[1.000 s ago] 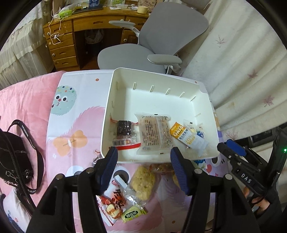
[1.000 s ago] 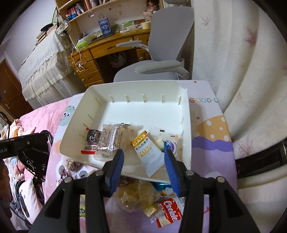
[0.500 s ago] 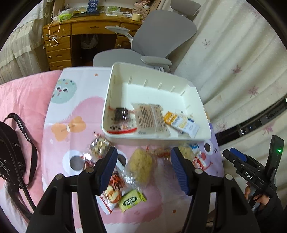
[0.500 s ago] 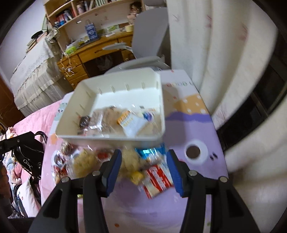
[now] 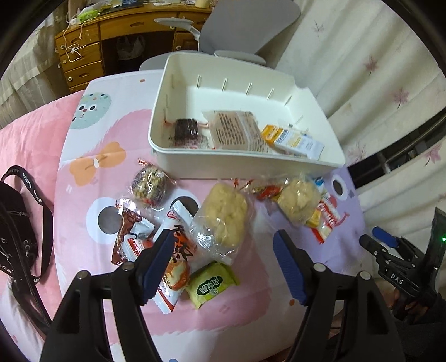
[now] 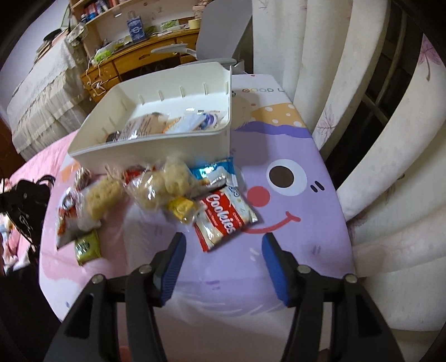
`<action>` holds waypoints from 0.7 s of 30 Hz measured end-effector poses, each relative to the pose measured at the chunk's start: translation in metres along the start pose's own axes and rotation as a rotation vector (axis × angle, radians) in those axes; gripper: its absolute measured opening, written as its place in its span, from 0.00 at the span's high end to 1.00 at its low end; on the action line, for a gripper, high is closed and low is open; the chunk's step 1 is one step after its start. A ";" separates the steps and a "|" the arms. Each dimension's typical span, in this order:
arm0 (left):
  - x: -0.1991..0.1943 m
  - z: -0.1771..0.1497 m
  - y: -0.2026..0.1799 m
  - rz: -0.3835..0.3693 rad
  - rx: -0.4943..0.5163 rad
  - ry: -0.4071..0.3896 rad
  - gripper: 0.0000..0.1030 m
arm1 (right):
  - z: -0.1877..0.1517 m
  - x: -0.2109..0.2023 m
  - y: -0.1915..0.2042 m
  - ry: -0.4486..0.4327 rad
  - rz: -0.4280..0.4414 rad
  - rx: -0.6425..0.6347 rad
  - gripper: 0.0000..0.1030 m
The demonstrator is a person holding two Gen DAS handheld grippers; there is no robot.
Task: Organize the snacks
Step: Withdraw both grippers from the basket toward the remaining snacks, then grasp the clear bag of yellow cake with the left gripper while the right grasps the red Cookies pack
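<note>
A white bin [image 5: 251, 161] [image 6: 156, 144] stands at the far side of the table with a dark brownie pack [image 5: 186, 129], a clear cracker pack [image 5: 237, 133] and a yellow-white pack [image 5: 292, 139] inside. Several loose snacks lie in front of it: a puffed rice cake [image 5: 225, 214], a green pack [image 5: 211, 284], a red-white pack [image 5: 172, 267], and a red Cookies pack [image 6: 223, 220]. My left gripper [image 5: 223, 261] is open and empty above the rice cake and green pack. My right gripper [image 6: 223, 261] is open and empty, just short of the Cookies pack.
A black bag [image 5: 19, 236] lies at the table's left edge. A grey chair [image 5: 245, 25] and a wooden desk [image 5: 111, 33] stand behind the bin. Curtains [image 6: 376, 139] hang close on the right. The right gripper also shows in the left wrist view [image 5: 390, 250].
Both grippers have pulled back from over the bin toward the near side of the table; the loose snacks now lie ahead of the fingers. Both stay open and empty.
</note>
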State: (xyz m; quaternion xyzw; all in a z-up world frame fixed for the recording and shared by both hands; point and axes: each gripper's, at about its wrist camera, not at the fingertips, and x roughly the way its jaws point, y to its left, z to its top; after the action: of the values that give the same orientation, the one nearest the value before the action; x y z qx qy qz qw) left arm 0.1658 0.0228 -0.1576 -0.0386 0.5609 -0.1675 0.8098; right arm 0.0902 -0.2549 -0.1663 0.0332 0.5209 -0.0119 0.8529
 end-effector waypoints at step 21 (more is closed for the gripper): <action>0.086 0.021 -0.021 0.201 0.019 0.171 0.20 | -0.004 0.065 0.006 0.019 0.069 -0.326 0.32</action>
State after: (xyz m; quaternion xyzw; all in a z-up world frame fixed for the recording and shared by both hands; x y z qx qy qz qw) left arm 0.2078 -0.0262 -0.2214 0.0399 0.6273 -0.0938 0.7721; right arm 0.1167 -0.2480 -0.2252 -0.0875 0.5227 0.1023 0.8418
